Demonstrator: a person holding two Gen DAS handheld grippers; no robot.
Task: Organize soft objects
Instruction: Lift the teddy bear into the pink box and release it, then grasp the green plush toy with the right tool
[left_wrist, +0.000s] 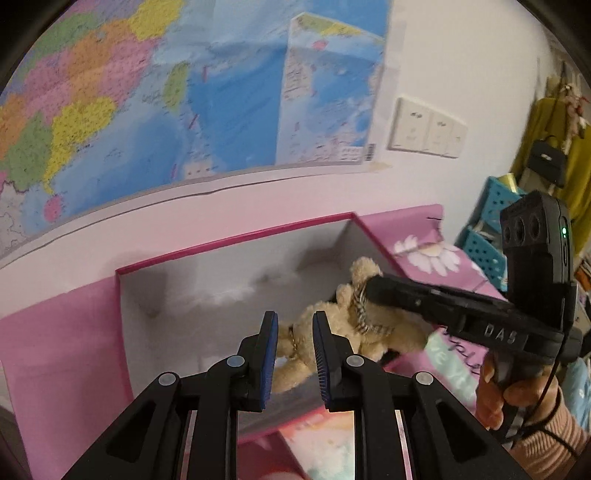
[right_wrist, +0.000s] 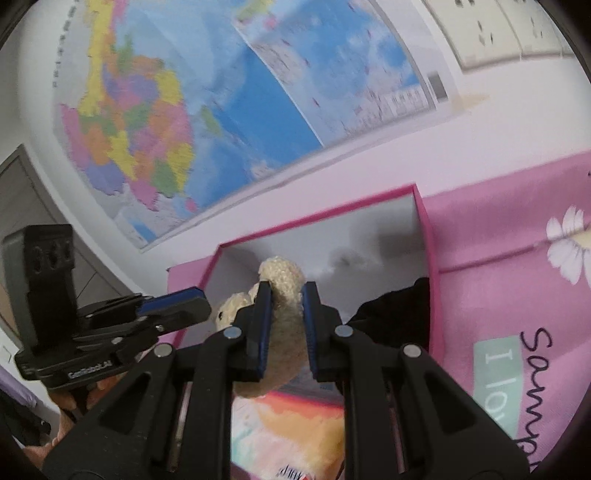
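My right gripper (right_wrist: 284, 325) pinches a tan teddy bear (right_wrist: 282, 295) above the open pink box (right_wrist: 317, 221) by the wall map (right_wrist: 221, 92). My left gripper (left_wrist: 294, 354) grips another of the bear's limbs, its jaws narrow.

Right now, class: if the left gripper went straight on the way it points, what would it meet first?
Probably the plush bear lying directly beyond the left gripper, then the pink box's white inner wall. Depth is hard to judge through the fisheye.
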